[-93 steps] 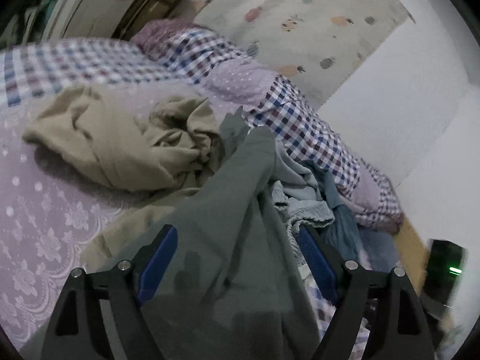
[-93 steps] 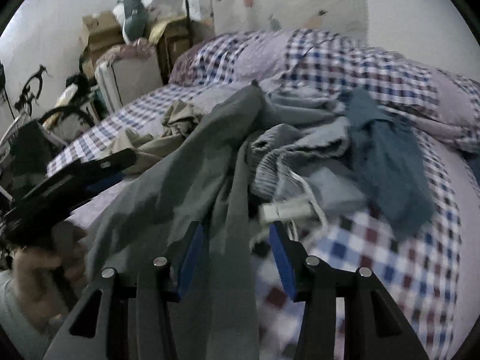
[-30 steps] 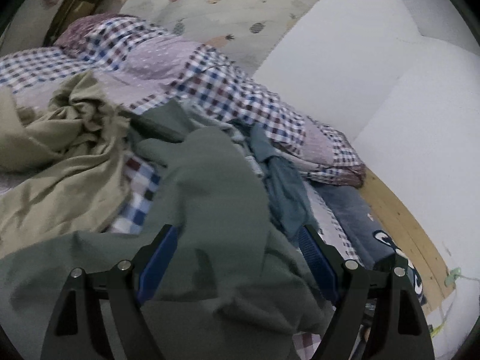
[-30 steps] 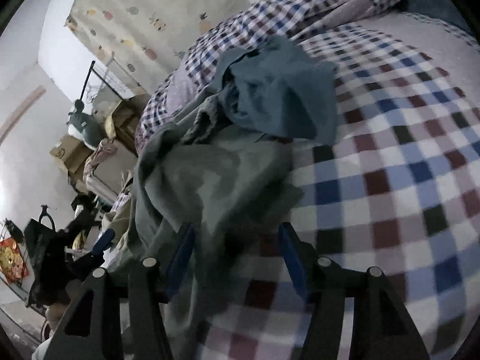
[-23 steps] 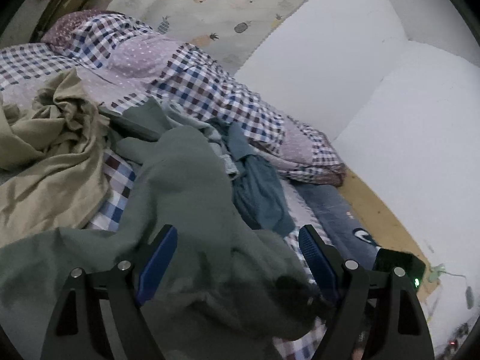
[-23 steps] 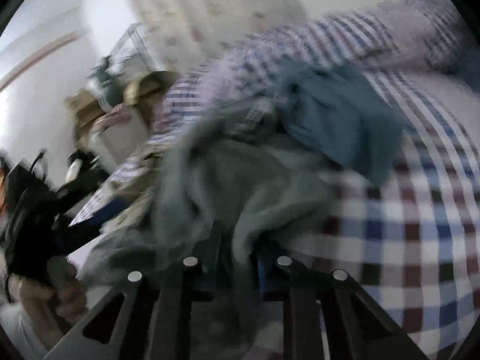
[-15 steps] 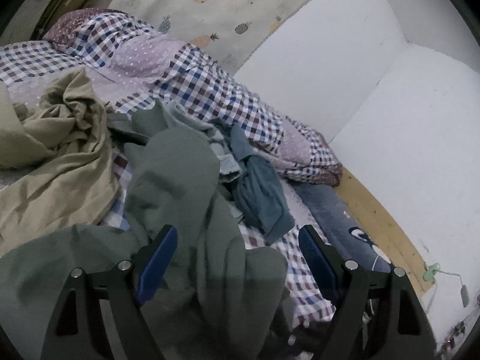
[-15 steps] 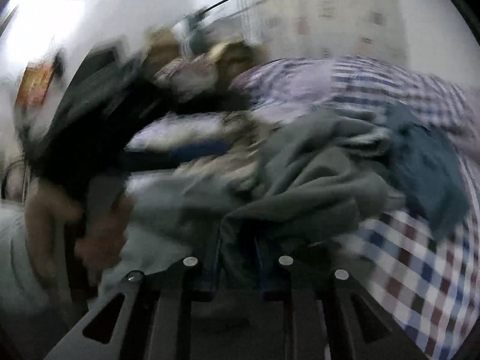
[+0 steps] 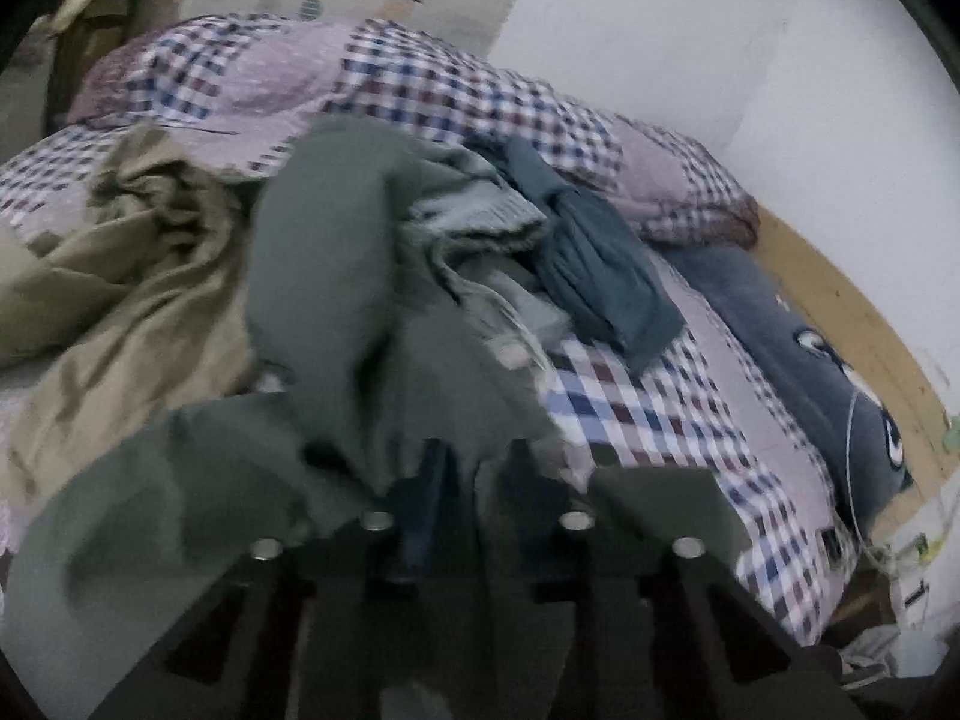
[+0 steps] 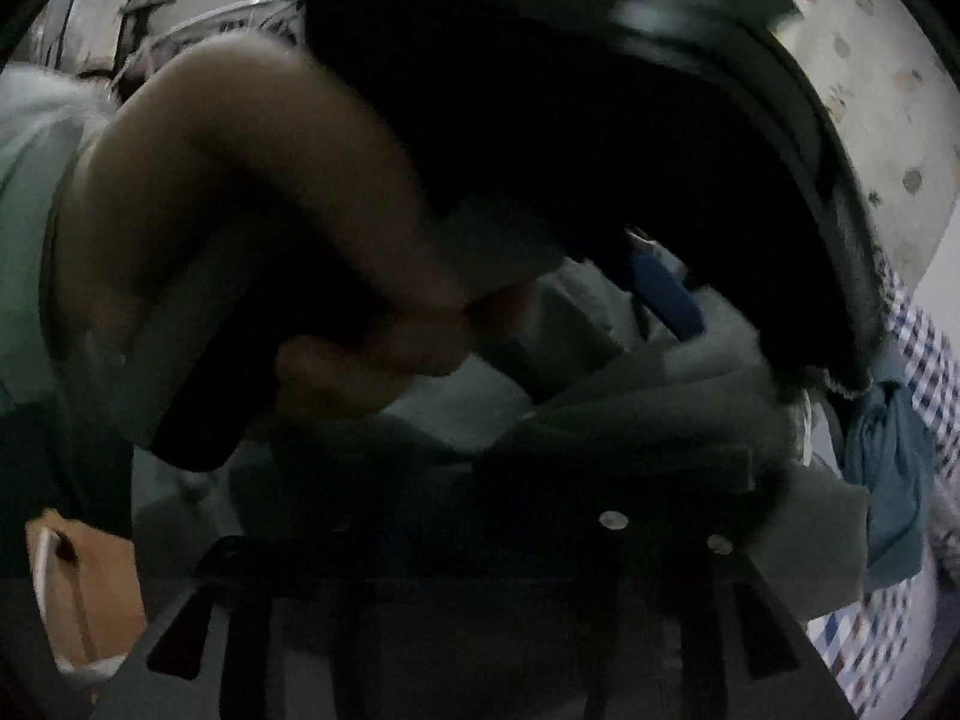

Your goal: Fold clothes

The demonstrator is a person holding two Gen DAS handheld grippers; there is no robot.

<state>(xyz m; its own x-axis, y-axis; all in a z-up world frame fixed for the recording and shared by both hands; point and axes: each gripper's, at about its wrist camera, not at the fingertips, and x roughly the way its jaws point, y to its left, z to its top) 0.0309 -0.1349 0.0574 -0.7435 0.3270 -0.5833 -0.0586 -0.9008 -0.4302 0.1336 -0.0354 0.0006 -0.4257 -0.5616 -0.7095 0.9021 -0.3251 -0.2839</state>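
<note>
Clothes pile (image 9: 480, 228) blocking bed centre, bare checked bedspread (image 9: 654, 414) right

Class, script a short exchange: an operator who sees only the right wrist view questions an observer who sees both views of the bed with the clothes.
Operator: A hand blocks most of my view. Is the left gripper holding anything?
Observer: Yes, it is shut on the grey-green garment.
Operator: What lies beside that garment?
Observer: A crumpled tan garment, to its left in the left wrist view.
Operator: Anything past the teal garment?
Observer: A navy cloth lies along the bed's wooden edge.
</note>
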